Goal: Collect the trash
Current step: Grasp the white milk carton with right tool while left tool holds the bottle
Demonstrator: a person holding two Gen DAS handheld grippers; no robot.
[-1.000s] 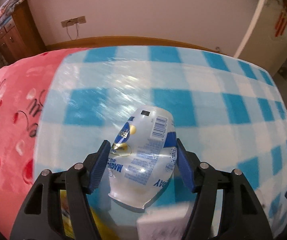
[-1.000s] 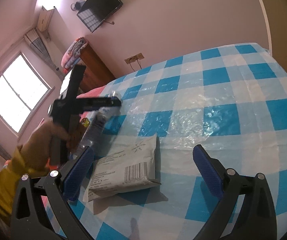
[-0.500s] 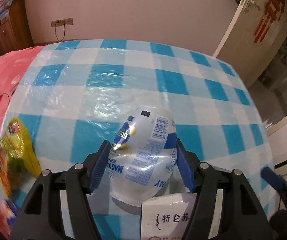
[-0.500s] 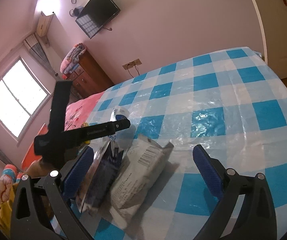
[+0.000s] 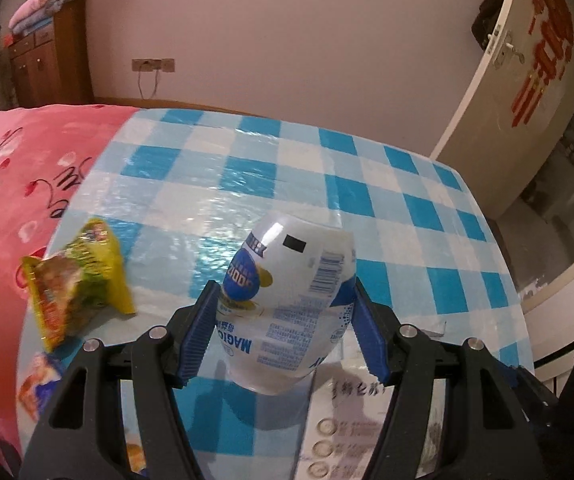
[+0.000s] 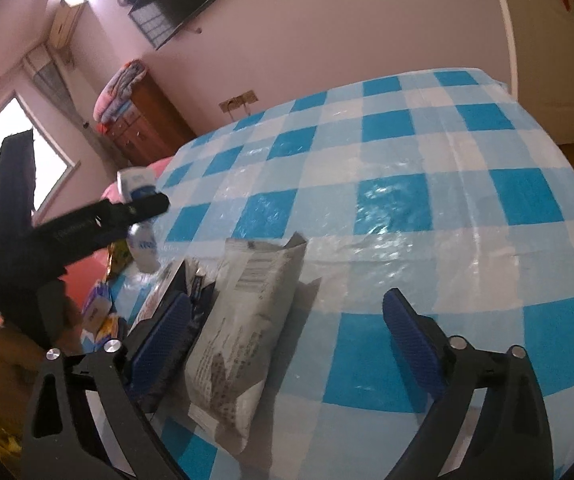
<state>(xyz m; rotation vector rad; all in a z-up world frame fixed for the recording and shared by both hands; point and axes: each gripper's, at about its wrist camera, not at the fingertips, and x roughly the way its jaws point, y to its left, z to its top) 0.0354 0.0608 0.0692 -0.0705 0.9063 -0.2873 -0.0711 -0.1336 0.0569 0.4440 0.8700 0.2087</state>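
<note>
So, the collecting looks only partly done as far as I can tell. The left gripper (image 5: 283, 320) is clamped on a plastic bottle (image 5: 287, 304), the clear one with a blue and white label, and it's held up off the table (image 5: 407, 200) with its checked blue cloth. The right gripper (image 6: 287, 344) is wide open with nothing in it, parked just above a grey-white wrapper (image 6: 243, 336) that stands on edge between its jaws, leaning against a darker packet (image 6: 191, 292) by the left jaw. Plenty of trash is left: a yellow-green snack bag (image 5: 77, 280) sits near the table's left edge, and more colourful wrappers (image 5: 41, 376) lie below it. No bin or bag shows anywhere in either view, so I can't say where the bottle is headed. My guess is the grey wrapper goes next, since the open jaws already straddle it.
</note>
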